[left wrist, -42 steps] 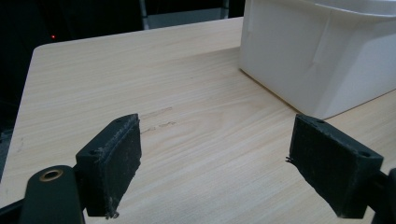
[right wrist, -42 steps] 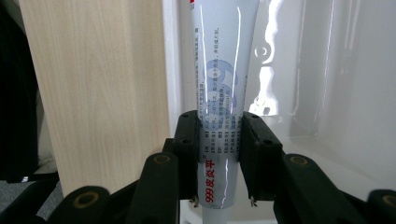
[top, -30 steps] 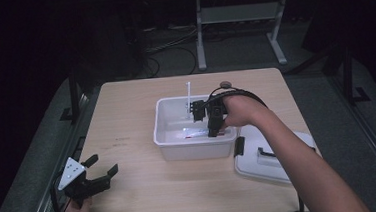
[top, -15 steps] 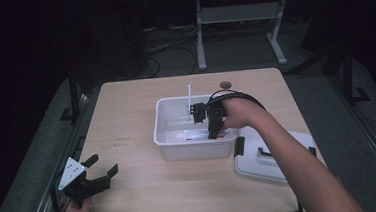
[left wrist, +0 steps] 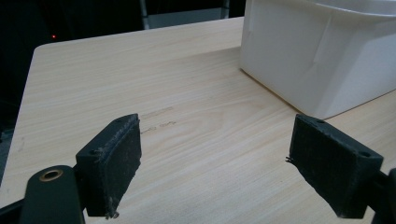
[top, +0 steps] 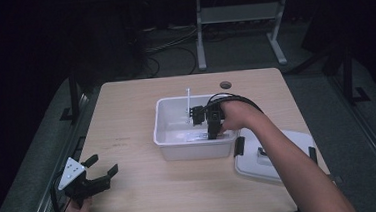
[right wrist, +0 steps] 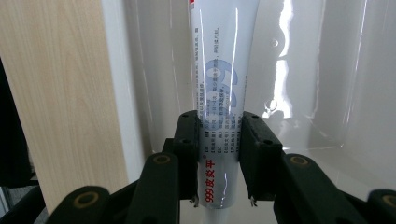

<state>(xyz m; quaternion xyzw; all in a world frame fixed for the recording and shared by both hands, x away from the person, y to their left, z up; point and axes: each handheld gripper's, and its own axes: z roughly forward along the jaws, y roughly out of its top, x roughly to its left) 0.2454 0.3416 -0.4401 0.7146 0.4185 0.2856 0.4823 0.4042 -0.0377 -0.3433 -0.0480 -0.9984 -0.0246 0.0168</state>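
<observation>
Right claw (right wrist: 218,154) sunk deeper into bin (top: 168,132), clamping tube (right wrist: 223,70); left claw (left wrist: 219,168) wide over wooden table (top: 126,115).

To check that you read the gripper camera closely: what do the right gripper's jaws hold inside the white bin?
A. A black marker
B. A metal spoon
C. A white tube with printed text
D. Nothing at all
C: in the right gripper view the right gripper has both pads pressed on a white printed tube, over the floor of the white bin.
</observation>
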